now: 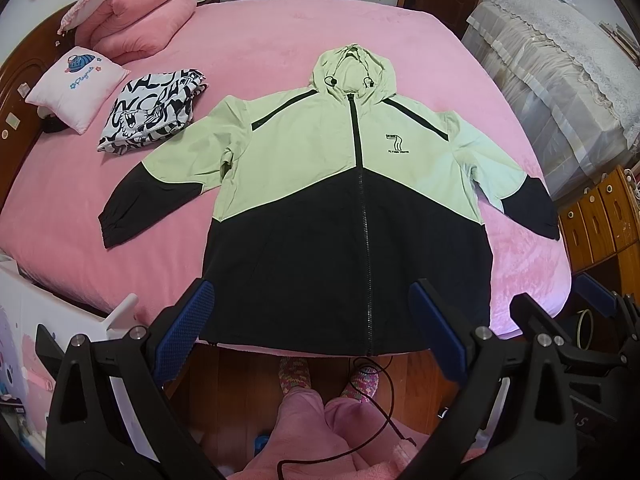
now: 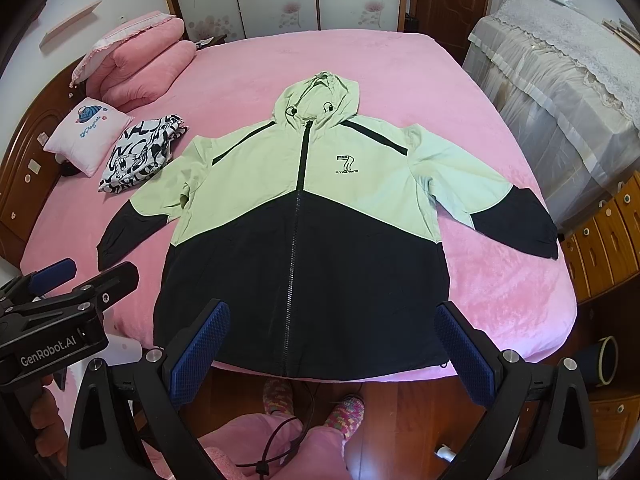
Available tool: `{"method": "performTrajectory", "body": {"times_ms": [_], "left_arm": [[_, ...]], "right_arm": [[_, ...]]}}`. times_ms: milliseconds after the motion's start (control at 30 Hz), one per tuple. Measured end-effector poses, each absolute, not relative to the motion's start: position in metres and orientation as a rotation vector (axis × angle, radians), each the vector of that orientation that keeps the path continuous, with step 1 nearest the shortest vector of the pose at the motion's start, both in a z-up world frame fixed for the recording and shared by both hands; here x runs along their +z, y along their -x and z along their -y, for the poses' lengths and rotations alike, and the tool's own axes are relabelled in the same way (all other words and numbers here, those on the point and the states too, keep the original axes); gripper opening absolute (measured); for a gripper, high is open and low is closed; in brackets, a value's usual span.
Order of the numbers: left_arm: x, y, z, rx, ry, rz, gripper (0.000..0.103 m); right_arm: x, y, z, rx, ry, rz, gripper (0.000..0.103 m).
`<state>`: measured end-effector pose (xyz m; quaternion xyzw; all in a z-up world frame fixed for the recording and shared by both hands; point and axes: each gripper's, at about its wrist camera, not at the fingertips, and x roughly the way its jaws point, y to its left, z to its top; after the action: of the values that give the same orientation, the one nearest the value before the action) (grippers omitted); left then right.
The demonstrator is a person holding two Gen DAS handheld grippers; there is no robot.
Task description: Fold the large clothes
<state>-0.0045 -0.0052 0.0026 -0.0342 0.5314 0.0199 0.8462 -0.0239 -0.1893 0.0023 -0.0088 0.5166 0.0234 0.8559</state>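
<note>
A hooded jacket (image 1: 304, 152), light green on top and black below, lies zipped and face up on the pink bed (image 1: 260, 40), with both sleeves spread outward. Its black hem reaches the bed's near edge. My left gripper (image 1: 312, 312) hovers open just in front of the hem, with nothing between its blue pads (image 1: 188, 320). In the right wrist view the jacket (image 2: 248, 168) looks the same, and my right gripper (image 2: 332, 332) also stands open over the hem, holding nothing. The left gripper (image 2: 60, 280) shows at the left edge of that view.
A folded black-and-white patterned garment (image 1: 152, 116) lies left of the jacket, beside a small pink cushion (image 1: 76, 84) and stacked pink quilts (image 1: 136, 20). Wooden drawers (image 1: 600, 216) and lace-covered furniture (image 1: 560, 72) stand to the right. A person's slippered feet (image 1: 296, 372) stand on the wooden floor.
</note>
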Motion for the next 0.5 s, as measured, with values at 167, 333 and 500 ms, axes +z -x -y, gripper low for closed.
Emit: {"method": "performTrajectory", "body": {"times_ms": [167, 333, 500], "left_arm": [[0.0026, 0.0047, 0.0052, 0.042, 0.072, -1.12, 0.097], [0.0027, 0.0044, 0.0048, 0.042, 0.073, -1.121, 0.097], [0.0026, 0.0049, 0.0049, 0.044, 0.074, -1.12, 0.097]], "right_arm": [[0.0027, 0.0234, 0.1906, 0.049, 0.018, -1.086, 0.103], [0.0016, 0.0221, 0.1924, 0.046, 0.016, -1.089, 0.103], [0.0003, 0.0204, 0.1955, 0.045, 0.013, -1.093, 0.103]]}}
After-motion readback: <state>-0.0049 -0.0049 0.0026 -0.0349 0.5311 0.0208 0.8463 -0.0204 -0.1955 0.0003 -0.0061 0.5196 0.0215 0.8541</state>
